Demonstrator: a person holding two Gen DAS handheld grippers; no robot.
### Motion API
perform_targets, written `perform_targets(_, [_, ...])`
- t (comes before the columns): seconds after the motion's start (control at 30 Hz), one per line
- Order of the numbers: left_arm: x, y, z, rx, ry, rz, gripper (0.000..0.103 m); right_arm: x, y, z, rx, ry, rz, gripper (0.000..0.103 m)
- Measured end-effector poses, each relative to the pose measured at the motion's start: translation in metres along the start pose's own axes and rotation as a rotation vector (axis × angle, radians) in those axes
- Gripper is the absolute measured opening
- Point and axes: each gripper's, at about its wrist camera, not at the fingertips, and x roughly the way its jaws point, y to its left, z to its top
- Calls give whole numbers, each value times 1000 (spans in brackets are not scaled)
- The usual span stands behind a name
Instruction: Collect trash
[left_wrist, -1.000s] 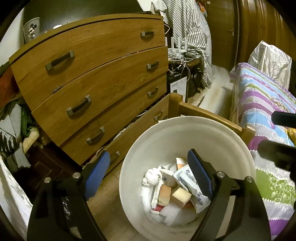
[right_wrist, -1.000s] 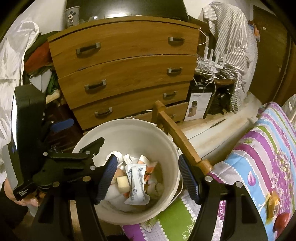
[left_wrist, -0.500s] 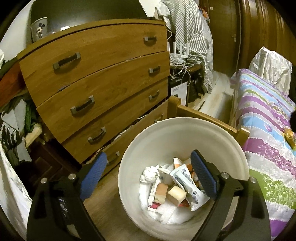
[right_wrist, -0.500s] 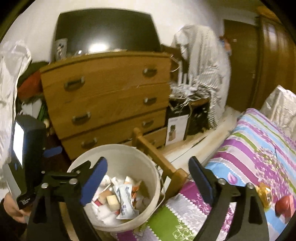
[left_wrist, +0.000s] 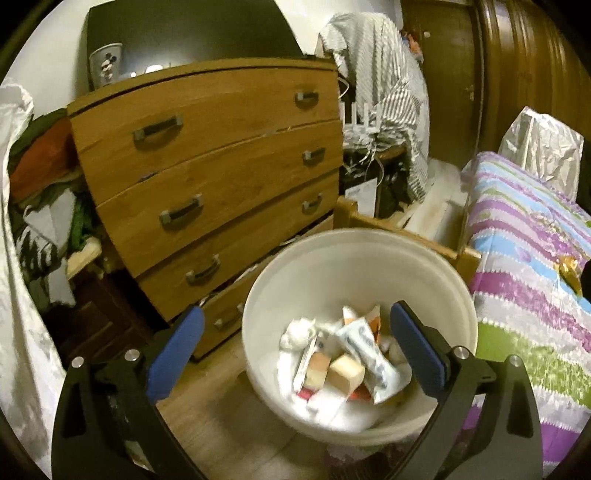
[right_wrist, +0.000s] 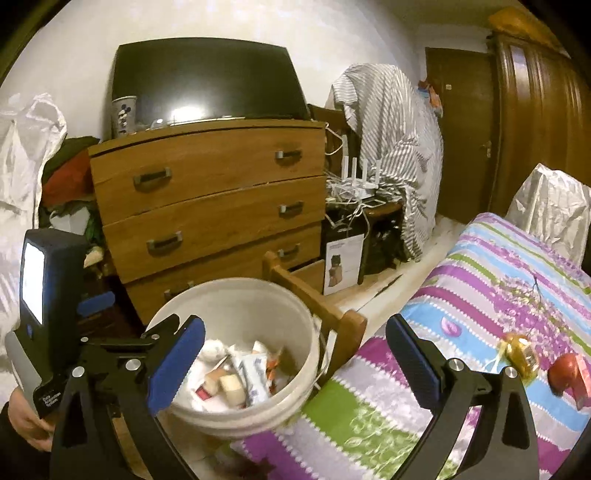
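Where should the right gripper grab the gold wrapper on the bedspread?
Grip the gold wrapper across its crumpled body, coming from above. It lies loose on the soft bedspread, so a side approach would probably shove it. The right gripper is open and empty.

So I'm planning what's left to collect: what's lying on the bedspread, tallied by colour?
Gold: 1, a shiny wrapper
Red: 1, a rounded item at the picture's edge, kind unclear
Total: 2 on the bedspread; the bucket beside the bed already holds trash.
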Motion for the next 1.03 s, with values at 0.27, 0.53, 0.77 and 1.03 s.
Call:
perform_targets(0.27, [-15, 7, -12, 3, -14, 1, 97, 2, 10, -23, 48, 69, 1, 98])
perform_targets(0.53, [-19, 16, -11, -36, -43, 24, 97, 3, 17, -34, 66, 85, 5, 98])
perform_targets(0.77, [-26, 18, -10, -39, -71, 31, 97, 4, 16, -36, 74, 89, 5, 98])
perform_targets(1.03, [-28, 24, -6, -68, -56, 28, 97, 6, 15, -36, 74, 97, 1, 98])
